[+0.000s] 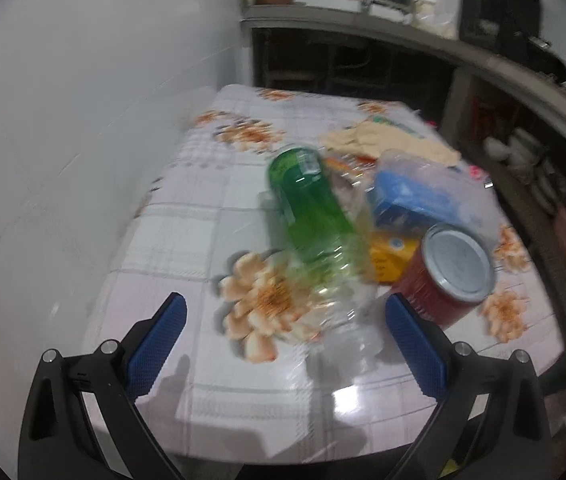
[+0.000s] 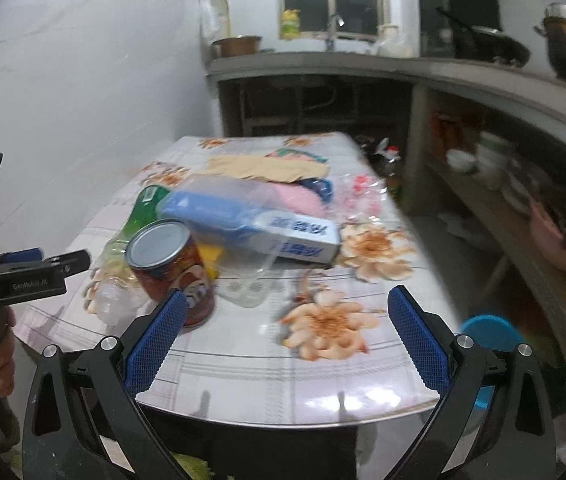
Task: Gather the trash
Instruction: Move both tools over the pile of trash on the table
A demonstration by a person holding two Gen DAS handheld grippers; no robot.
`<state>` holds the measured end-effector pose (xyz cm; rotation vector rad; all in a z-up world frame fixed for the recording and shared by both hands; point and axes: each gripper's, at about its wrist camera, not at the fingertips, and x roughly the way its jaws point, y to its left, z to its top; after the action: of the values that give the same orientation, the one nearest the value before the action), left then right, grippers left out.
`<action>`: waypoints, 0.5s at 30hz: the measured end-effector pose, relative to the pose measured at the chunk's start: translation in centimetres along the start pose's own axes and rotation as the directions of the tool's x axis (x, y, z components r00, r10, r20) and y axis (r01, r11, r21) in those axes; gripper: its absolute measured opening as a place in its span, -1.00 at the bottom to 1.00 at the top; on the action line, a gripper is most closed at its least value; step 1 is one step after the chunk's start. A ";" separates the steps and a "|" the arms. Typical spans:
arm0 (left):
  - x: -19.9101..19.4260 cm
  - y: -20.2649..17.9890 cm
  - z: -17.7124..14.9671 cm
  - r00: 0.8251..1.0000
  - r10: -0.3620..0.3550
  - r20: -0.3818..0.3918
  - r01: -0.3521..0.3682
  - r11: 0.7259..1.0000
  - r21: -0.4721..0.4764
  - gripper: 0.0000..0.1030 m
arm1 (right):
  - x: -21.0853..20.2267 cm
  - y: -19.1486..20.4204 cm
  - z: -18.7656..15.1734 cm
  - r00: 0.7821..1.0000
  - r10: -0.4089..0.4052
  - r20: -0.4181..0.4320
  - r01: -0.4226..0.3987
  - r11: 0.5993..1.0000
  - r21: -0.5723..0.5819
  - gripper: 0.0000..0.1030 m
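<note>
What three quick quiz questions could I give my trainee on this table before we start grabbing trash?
1. True or false: the green bottle stands upright on the table.
2. Which item lies nearest the right gripper? A) the red can B) the blue and white box C) the beige paper
3. Fill in: both grippers are ____ and hold nothing.

Key
1. False: it lies on its side, clear cap end toward the left gripper.
2. A: the can stands just beyond the gripper's left fingertip.
3. Open.
</note>
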<state>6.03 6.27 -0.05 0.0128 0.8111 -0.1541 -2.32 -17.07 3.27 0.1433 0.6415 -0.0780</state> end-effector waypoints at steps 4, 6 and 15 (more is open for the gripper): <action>-0.6 -0.2 0.4 0.968 -0.232 0.099 0.226 0.972 0.064 0.89 | 1.0 -0.8 0.8 0.999 0.042 -0.013 -0.042 0.999 0.030 0.86; -0.6 -0.9 1.0 0.953 -0.281 0.114 0.270 0.957 0.103 0.89 | 1.6 -1.2 1.7 0.998 0.068 -0.018 -0.067 0.997 0.035 0.86; 1.1 -2.3 6.8 0.929 -0.343 0.140 0.322 0.935 0.151 0.89 | 4.9 -5.2 9.1 0.985 0.171 -0.007 -0.169 0.981 0.091 0.85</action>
<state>11.35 3.36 3.97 -0.0187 0.6323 -0.5225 6.31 -23.81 6.96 0.2859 0.6384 0.0593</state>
